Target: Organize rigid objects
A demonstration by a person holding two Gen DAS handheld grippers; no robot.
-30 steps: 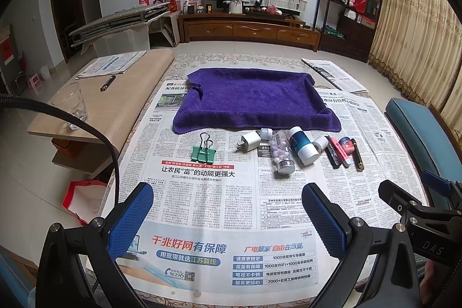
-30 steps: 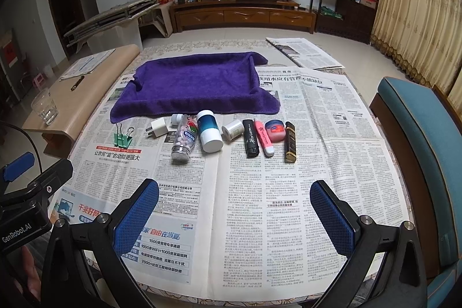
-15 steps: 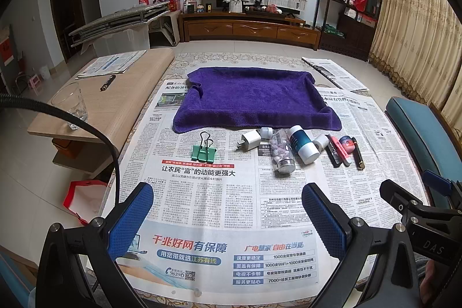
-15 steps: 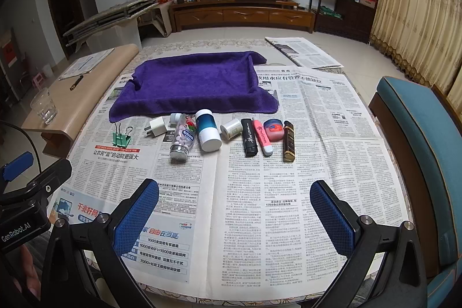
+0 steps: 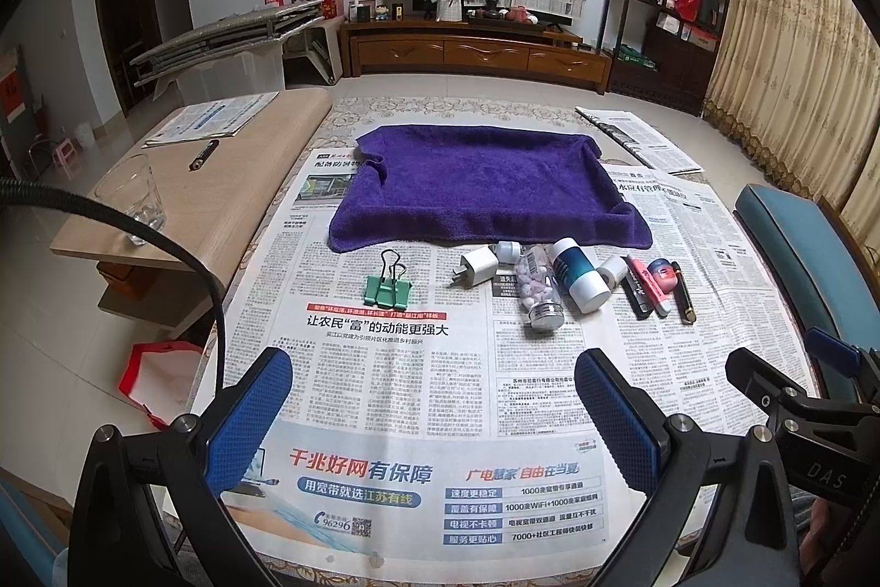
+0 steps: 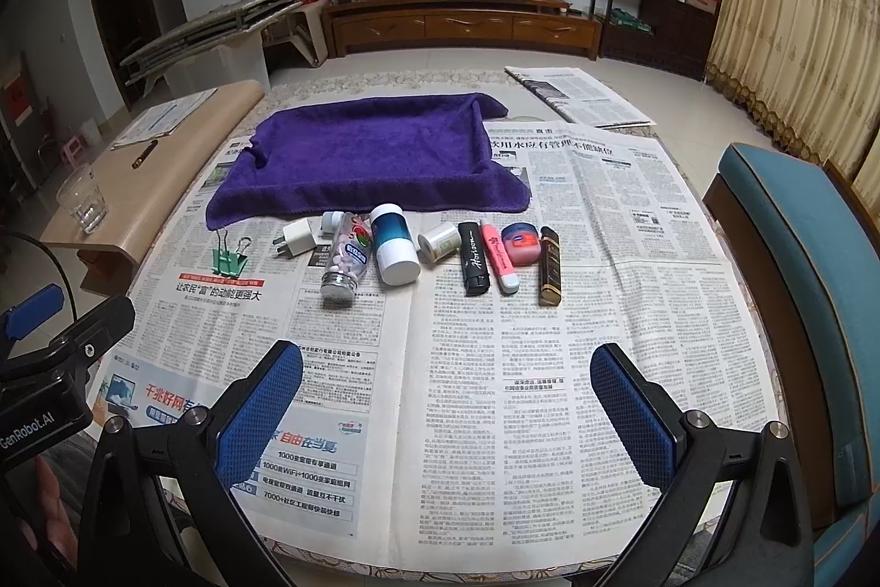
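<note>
Rigid objects, laid in a loose row across the middle of the frame on a newspaper-covered bench (image 6: 550, 367), just in front of a purple towel (image 6: 363, 158) draped with raised edges like a tray.

Leftmost, apart from the rest: green binder clip (image 6: 228, 257), light, stiff metal, wire loops up; likely best pinched across the flat body. Then a white charger plug (image 6: 297, 239), boxy and hard, flat sides easy to grip. Next, a clear pill bottle (image 6: 345, 259) on its side, smooth and round, apt to roll; best taken across the barrel. Touching it, a teal-and-white bottle (image 6: 391, 246), lying down, slick plastic, probably heaviest of the lot. Small white roll (image 6: 438, 241) beside it. Further right, black tube (image 6: 474, 265), pink tube (image 6: 498, 262), small pink jar (image 6: 521, 243), dark gold-printed stick (image 6: 549, 270): slim, light, packed side by side, so hard to isolate without nudging neighbours.

Left claw (image 5: 432, 413) wide open, empty, hovering low at the bottom of the frame. Right claw (image 6: 446, 413) likewise spread, holding nothing, well short of the row.
</note>
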